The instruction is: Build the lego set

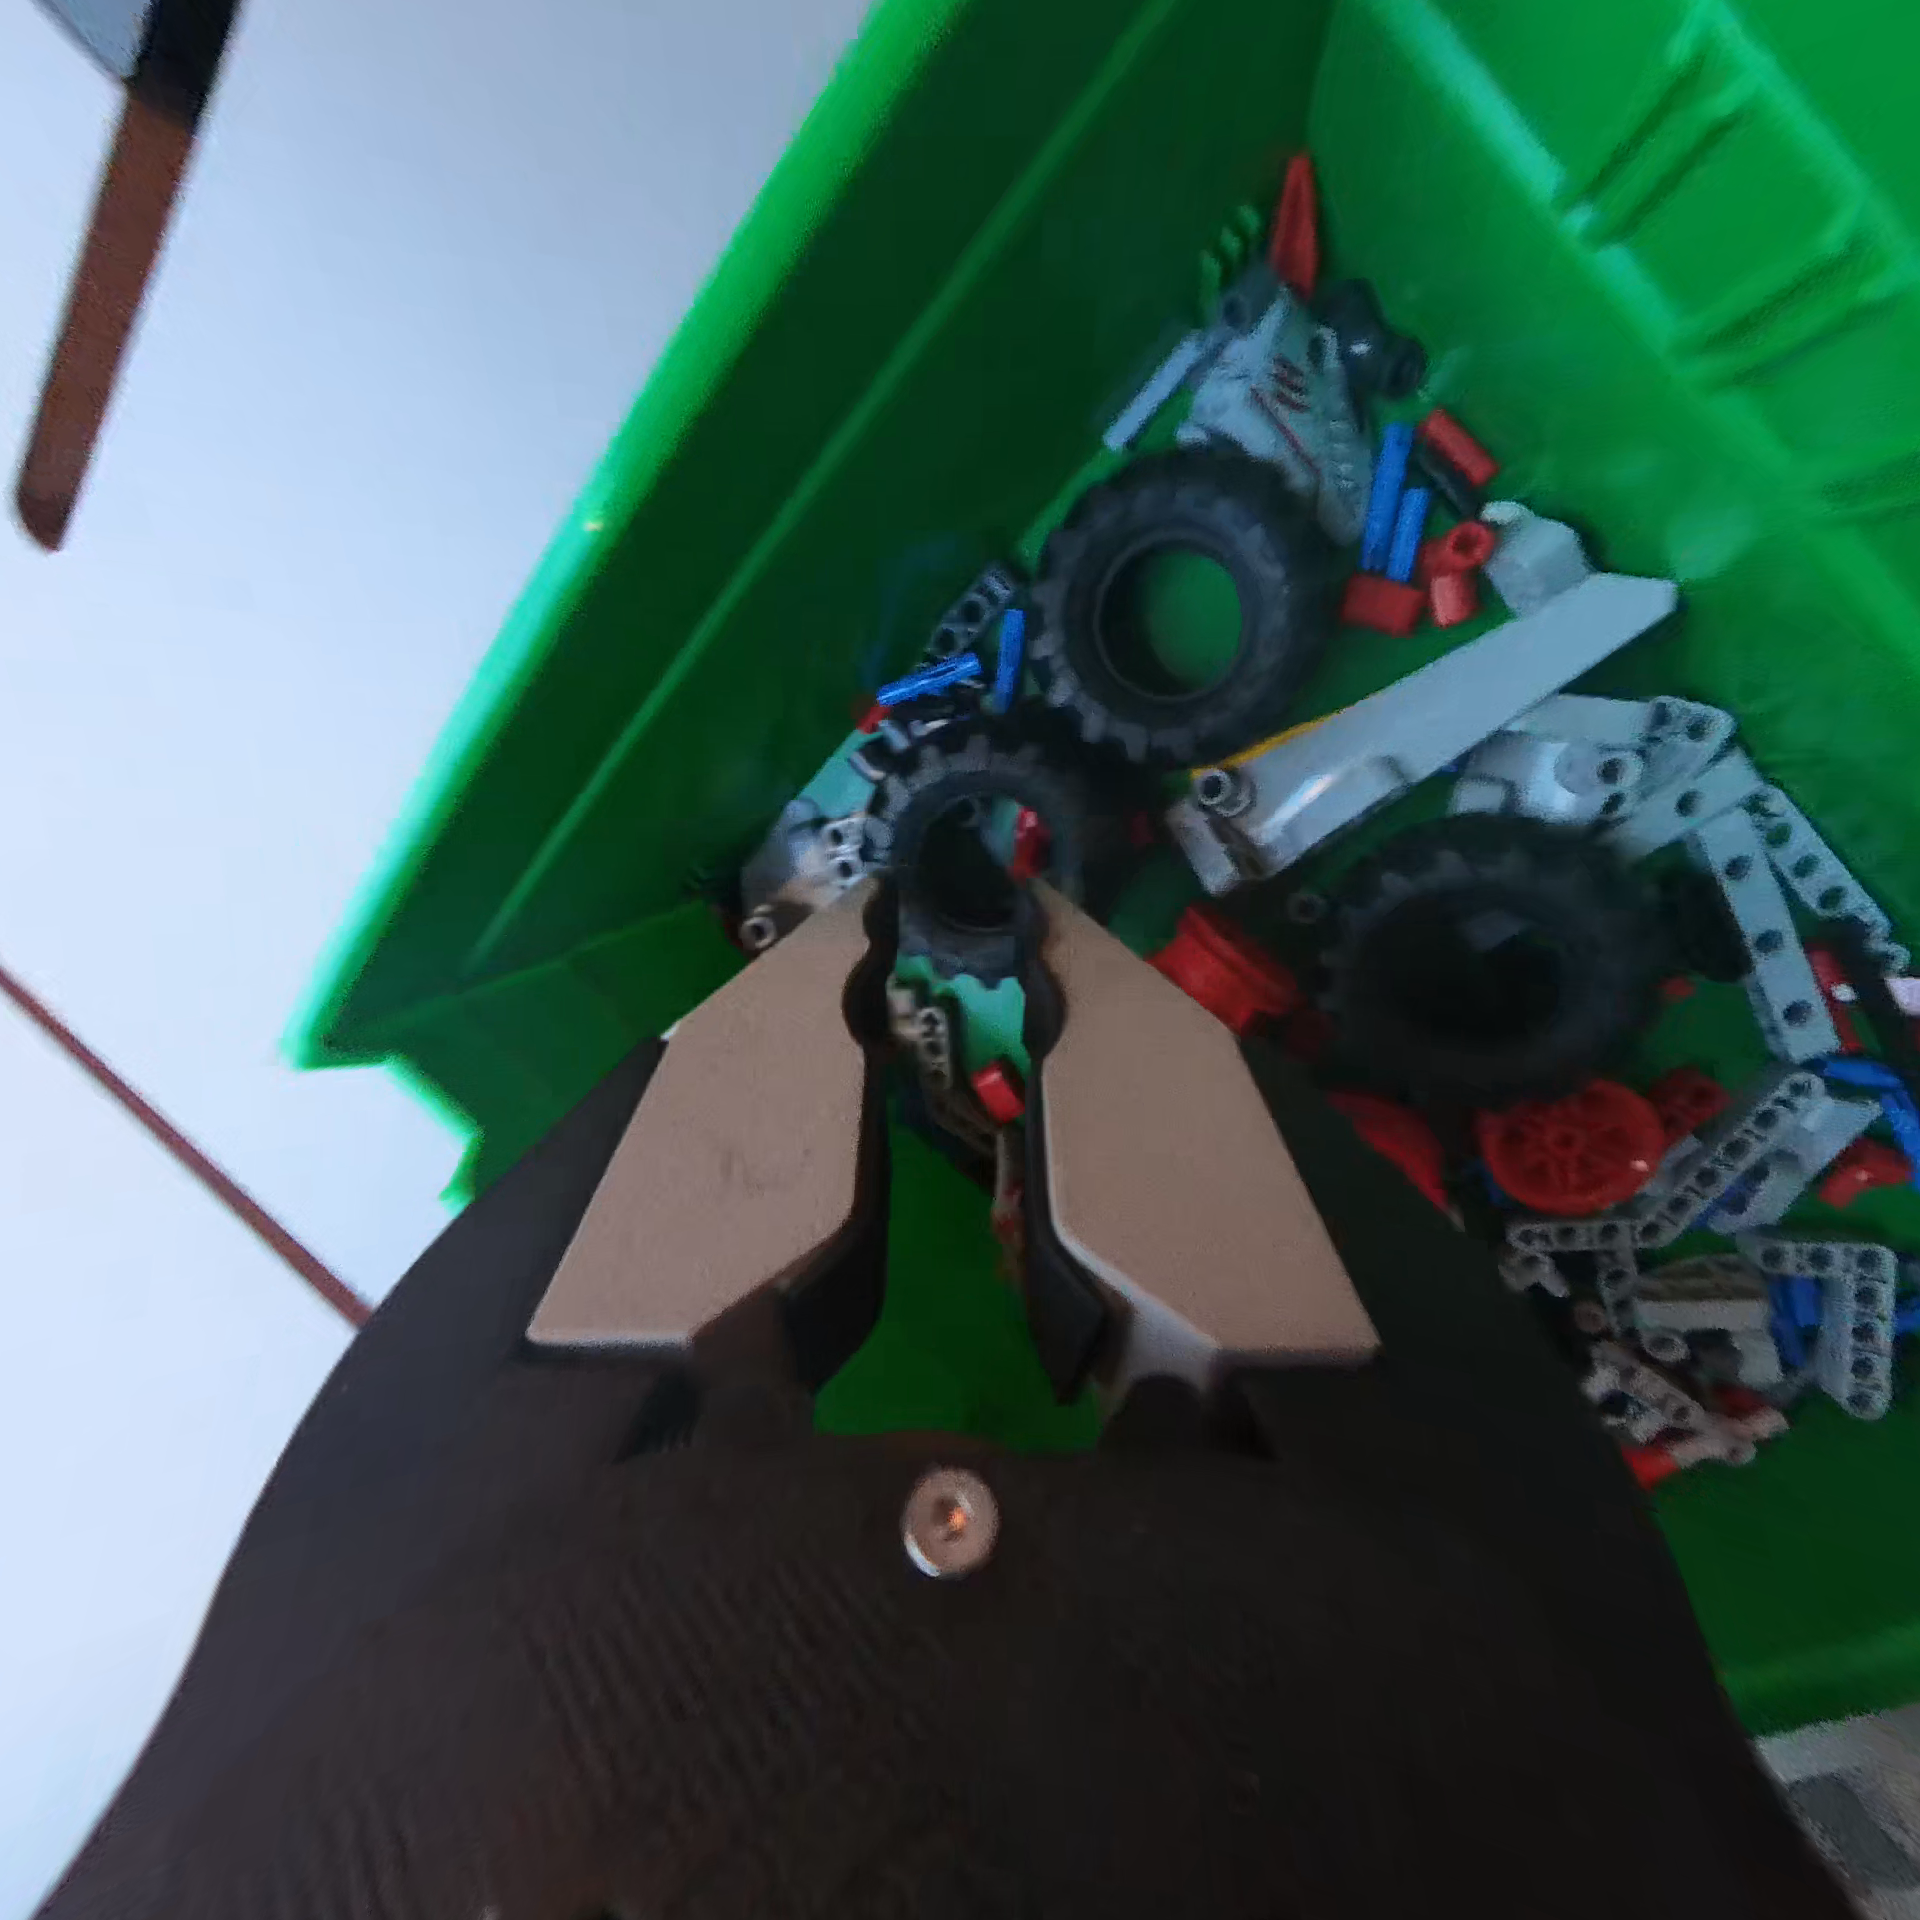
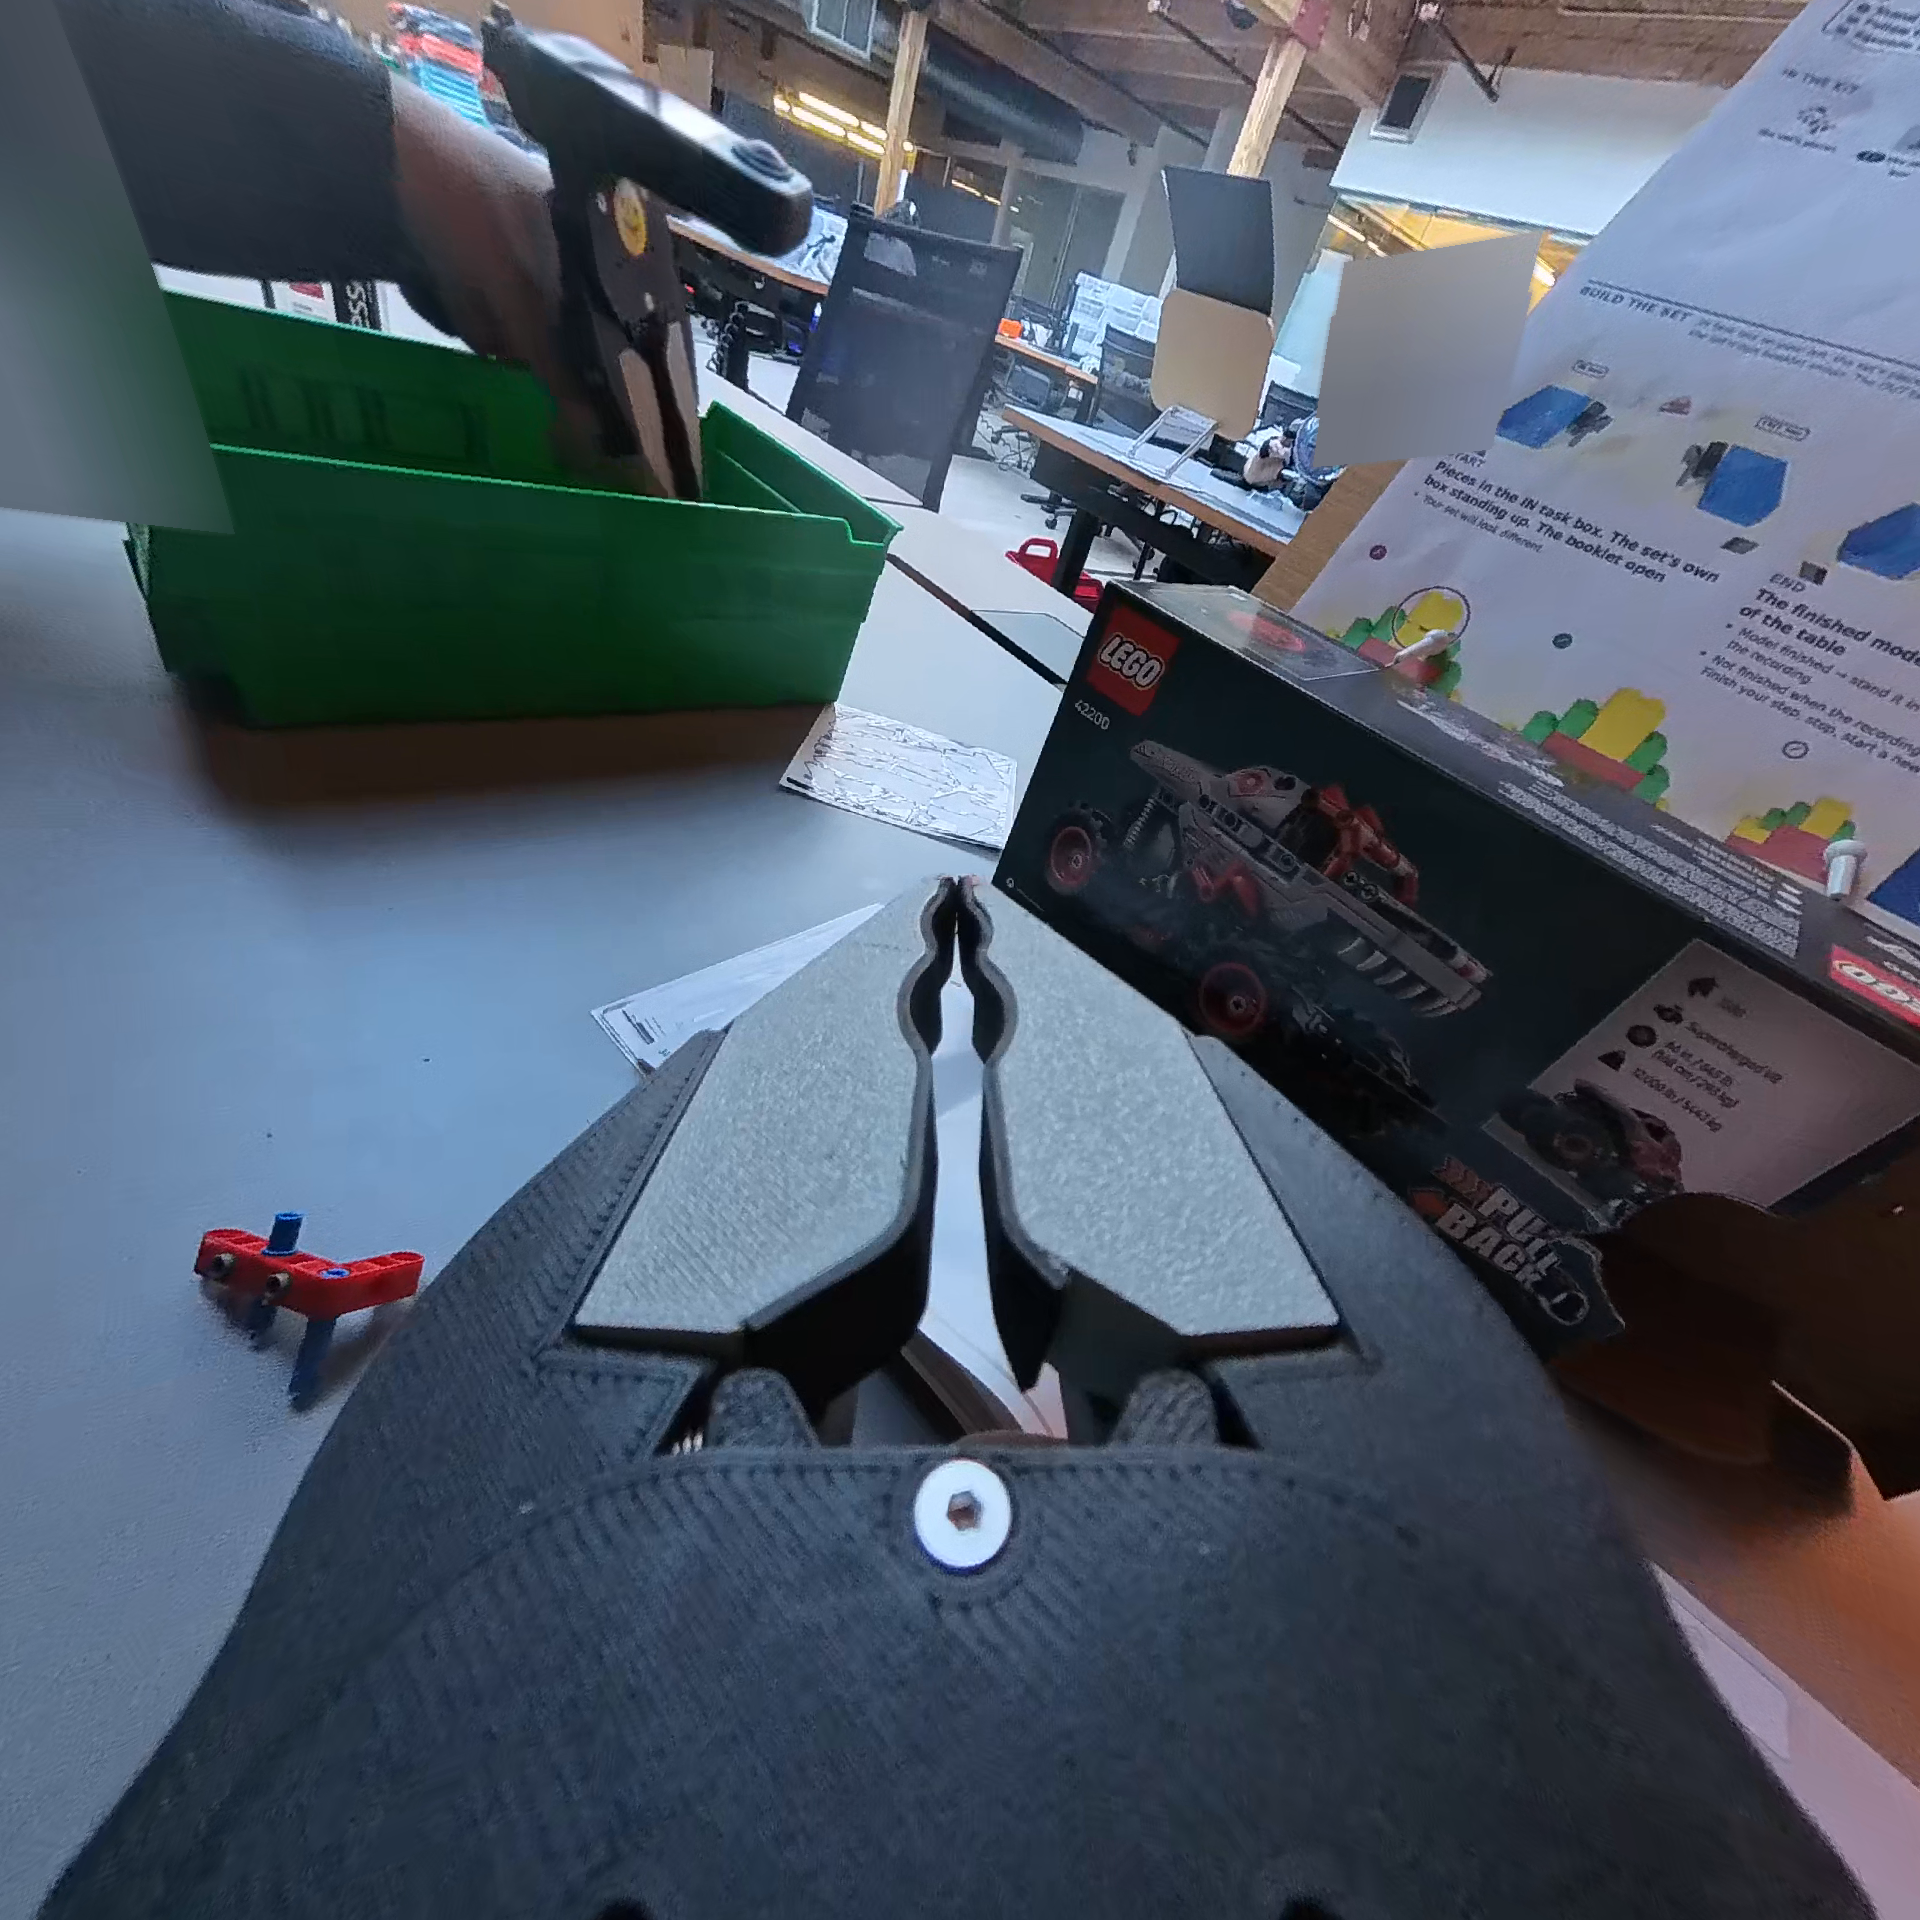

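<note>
My left gripper (image 1: 958, 920) is down inside a green bin (image 1: 727, 623) of loose Lego parts. Its fingertips close on either side of a small black tyre (image 1: 935, 790) near the bin's corner. Two larger black tyres (image 1: 1174, 613) (image 1: 1475, 956), grey beams and panels (image 1: 1455, 686), a red wheel hub (image 1: 1558, 1143) and blue pins lie around it. My right gripper (image 2: 956, 894) is shut and empty, held above an open booklet (image 2: 727, 997) on the grey table. A small red beam with blue pins (image 2: 307, 1273) lies on the table to its left.
The right wrist view shows the green bin (image 2: 499, 603) at the back left with the left gripper (image 2: 644, 416) and a hand in it. The black Lego box (image 2: 1351, 935) stands at the right, a printed instruction sheet (image 2: 1714, 520) behind it, a sticker sheet (image 2: 904, 774) between bin and box. My hands' fingertips stand some 40 cm from each other. The red wheel hub (image 1: 1558, 1143) lies some 12 cm from my left tips, 35 cm from my right tips.
</note>
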`<state>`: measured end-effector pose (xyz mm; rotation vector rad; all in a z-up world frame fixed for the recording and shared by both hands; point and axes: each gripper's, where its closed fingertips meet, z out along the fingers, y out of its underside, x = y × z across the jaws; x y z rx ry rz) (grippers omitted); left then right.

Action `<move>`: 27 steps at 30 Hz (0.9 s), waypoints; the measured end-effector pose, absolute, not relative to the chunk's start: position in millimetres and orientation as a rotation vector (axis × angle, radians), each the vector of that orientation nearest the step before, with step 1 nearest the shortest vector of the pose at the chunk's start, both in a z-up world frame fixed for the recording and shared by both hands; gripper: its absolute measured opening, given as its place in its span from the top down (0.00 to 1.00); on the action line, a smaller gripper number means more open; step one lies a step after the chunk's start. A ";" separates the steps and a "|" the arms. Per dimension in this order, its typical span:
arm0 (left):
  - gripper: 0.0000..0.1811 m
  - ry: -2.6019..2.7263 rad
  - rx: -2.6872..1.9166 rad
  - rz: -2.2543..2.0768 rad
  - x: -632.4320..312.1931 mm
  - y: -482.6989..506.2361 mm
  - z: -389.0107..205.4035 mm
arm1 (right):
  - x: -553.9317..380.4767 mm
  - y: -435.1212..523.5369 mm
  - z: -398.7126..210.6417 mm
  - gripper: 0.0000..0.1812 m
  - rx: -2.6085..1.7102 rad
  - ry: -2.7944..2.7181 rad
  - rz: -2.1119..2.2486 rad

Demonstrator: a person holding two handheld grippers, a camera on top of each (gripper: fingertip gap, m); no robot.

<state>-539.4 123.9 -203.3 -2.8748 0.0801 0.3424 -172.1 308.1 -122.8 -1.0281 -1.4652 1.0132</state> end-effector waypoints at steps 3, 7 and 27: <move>0.89 0.064 -2.890 0.449 -549.7 116.5 -197.8 | -168.0 317.6 -116.2 1.00 -1.022 -1.428 0.948; 0.88 0.107 -2.944 0.517 -549.8 98.8 -199.9 | -141.4 347.4 -77.2 1.00 -1.022 -1.188 0.962; 0.88 0.027 -2.995 0.479 -547.4 80.7 -206.7 | -121.6 370.1 -59.7 1.00 -1.070 -1.061 1.035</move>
